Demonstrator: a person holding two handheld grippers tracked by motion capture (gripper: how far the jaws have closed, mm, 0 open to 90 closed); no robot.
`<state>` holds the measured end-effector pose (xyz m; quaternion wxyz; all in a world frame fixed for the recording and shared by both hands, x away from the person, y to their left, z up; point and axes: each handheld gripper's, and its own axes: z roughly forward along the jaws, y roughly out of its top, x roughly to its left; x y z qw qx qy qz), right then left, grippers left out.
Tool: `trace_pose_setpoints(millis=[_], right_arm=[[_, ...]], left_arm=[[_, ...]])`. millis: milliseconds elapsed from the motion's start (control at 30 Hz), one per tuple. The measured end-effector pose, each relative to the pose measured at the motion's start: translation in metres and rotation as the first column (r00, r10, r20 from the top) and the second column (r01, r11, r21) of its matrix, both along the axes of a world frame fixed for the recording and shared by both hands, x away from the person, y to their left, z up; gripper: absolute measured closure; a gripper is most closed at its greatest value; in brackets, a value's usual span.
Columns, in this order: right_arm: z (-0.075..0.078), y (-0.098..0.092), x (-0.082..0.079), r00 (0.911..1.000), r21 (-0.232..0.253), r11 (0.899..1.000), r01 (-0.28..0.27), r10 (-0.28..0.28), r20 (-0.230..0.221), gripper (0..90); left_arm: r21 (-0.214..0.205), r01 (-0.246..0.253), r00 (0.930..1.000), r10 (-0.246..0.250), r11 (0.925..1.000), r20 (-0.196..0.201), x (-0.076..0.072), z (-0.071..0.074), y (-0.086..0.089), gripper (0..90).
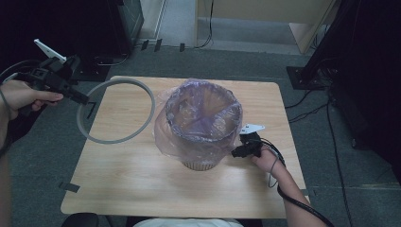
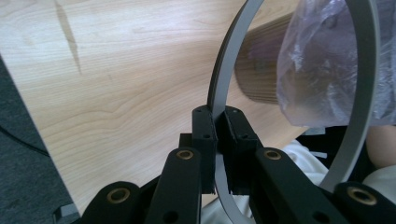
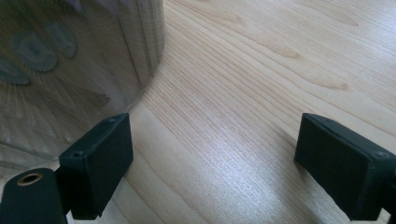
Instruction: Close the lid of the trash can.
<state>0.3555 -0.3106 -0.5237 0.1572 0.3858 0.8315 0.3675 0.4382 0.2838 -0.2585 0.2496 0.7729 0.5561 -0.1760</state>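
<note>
A small wooden waste bin [image 1: 202,161] stands mid-table, lined with a clear purplish plastic bag [image 1: 203,113] whose edge hangs over the rim. My left gripper [image 1: 84,98] is shut on a grey ring [image 1: 116,111] and holds it above the table's left part. In the left gripper view the jaws pinch the ring's band [image 2: 223,74], and the bag [image 2: 322,70] and bin [image 2: 259,70] lie beyond. My right gripper [image 1: 238,152] stands open beside the bin's right side, low over the table. Its view has the bin wall [image 3: 70,70] by the left pad [image 3: 100,158].
The light wooden table [image 1: 142,179] has free surface in front and at the right. Dark tape marks sit on its left edge [image 1: 71,187]. Grey carpet, cables [image 1: 307,113] and dark equipment surround the table. A person's white clothing [image 1: 187,222] is at the near edge.
</note>
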Motion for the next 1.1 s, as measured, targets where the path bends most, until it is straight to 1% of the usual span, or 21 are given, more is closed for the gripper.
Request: trace_pose_setpoints(millis=[67,133,467,667,733,800,900,1100], right_arm=[[0.0,0.0,0.0,1.0,0.0,1.0,0.0,0.0,0.0,11.1],[0.0,0.0,0.0,1.0,0.0,1.0,0.0,0.0,0.0,11.1],[0.0,0.0,0.0,1.0,-0.001,1.0,0.002,-0.002,0.0,10.9],[0.0,0.0,0.0,1.0,-0.001,1.0,0.003,-0.003,0.0,10.8],[0.0,0.0,0.0,1.0,-0.001,1.0,0.003,-0.003,0.0,10.8],[0.0,0.0,0.0,1.0,-0.001,1.0,0.003,-0.003,0.0,10.8],[0.0,0.0,0.0,1.0,-0.001,1.0,0.003,-0.003,0.0,10.8],[0.0,0.0,0.0,1.0,-0.001,1.0,0.003,-0.003,0.0,10.8]], left_arm=[[-0.012,0.011,0.9999,-0.011,0.9999,0.004,0.0,0.002,-0.004,84.5],[-0.015,0.017,0.9998,-0.017,0.9997,0.007,0.0,0.004,-0.007,84.5],[-0.015,0.027,0.9995,-0.027,0.9995,0.017,0.004,0.014,-0.016,84.5],[-0.016,0.046,0.9988,-0.045,0.9988,0.021,0.007,0.021,-0.026,84.5],[-0.013,0.062,0.9977,-0.062,0.998,0.029,0.009,0.025,-0.033,84.5],[-0.013,0.064,0.9975,-0.063,0.9979,0.032,0.01,0.026,-0.036,84.5],[-0.009,0.087,0.9955,-0.086,0.9962,0.039,0.012,0.031,-0.044,84.5],[-0.004,0.101,0.994,-0.101,0.9949,0.044,0.014,0.037,-0.054,84.5]])
